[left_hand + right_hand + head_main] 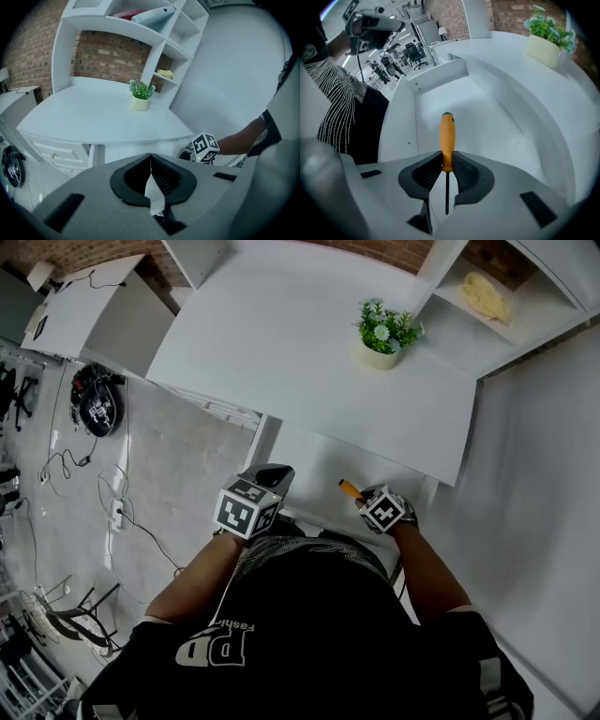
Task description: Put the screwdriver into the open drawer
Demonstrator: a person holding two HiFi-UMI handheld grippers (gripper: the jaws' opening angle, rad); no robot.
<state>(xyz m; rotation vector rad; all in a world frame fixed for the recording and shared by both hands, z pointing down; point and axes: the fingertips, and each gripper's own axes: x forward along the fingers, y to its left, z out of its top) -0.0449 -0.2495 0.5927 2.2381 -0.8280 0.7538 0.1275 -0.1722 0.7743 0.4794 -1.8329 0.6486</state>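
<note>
- Right gripper (447, 161): fingers (465, 176) clamped on the orange handle of the screwdriver (447, 136); its shaft points back toward the camera.
- Screwdriver: held over the open white drawer (487, 131).
- Left gripper (151, 164): fingertips together, empty, in front of the counter (93, 122).

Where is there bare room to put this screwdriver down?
The visible drawer floor is bare between its walls, right under the screwdriver in the right gripper. The desktop is also free, except at the potted plant.
</note>
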